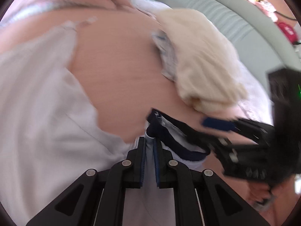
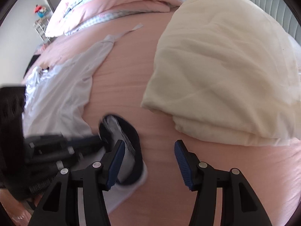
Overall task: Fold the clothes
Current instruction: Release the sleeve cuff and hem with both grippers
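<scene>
A pale lavender garment (image 1: 47,113) (image 2: 62,94) with a navy collar (image 1: 169,130) (image 2: 132,137) lies spread on the pink bed sheet (image 1: 116,66) (image 2: 128,79). My left gripper (image 1: 150,141) is shut on a fold of the garment just below the collar; in the right wrist view the left gripper (image 2: 99,141) comes in blurred from the left. My right gripper (image 2: 149,146) (image 1: 207,137) stands open over the sheet. Its left finger (image 2: 116,160) is beside the collar's edge, and no pad presses on cloth.
A folded cream blanket (image 1: 203,66) (image 2: 225,75) lies to the right of the collar. A bunched pink duvet (image 2: 122,1) fills the far side. The grey padded headboard (image 1: 225,18) runs behind. A small shelf rack (image 2: 40,26) stands by the wall.
</scene>
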Action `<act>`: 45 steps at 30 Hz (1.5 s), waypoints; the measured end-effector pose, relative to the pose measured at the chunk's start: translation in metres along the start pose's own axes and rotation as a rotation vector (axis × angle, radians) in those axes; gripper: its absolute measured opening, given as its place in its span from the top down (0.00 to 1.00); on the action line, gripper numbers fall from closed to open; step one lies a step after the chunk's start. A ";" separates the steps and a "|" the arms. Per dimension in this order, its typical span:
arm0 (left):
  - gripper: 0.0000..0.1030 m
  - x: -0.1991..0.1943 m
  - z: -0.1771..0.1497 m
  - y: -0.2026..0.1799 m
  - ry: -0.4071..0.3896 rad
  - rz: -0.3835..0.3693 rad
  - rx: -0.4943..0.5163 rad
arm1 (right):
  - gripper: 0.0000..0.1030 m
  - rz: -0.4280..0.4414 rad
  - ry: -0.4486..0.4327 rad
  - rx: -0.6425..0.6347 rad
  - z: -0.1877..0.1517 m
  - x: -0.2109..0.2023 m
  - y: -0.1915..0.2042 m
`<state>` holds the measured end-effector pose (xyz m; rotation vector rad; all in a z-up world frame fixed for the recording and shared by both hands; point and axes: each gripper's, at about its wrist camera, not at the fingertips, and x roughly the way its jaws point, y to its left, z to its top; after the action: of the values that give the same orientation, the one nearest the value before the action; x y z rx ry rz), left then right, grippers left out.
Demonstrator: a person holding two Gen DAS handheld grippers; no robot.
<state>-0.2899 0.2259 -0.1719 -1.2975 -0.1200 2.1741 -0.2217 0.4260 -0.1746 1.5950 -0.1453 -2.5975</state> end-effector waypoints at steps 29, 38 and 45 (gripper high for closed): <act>0.93 -0.014 0.013 -0.013 -0.003 -0.060 0.030 | 0.47 -0.008 -0.066 0.120 -0.004 -0.013 -0.021; 0.93 0.000 0.038 -0.006 -0.001 -0.043 -0.084 | 0.49 -0.157 -0.024 -0.076 -0.018 0.007 0.016; 0.93 -0.045 -0.012 -0.020 0.067 -0.051 0.038 | 0.46 -0.072 -0.067 0.040 -0.019 -0.019 -0.002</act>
<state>-0.2559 0.2158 -0.1362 -1.3307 -0.0843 2.0775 -0.1961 0.4294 -0.1664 1.5547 -0.1481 -2.7205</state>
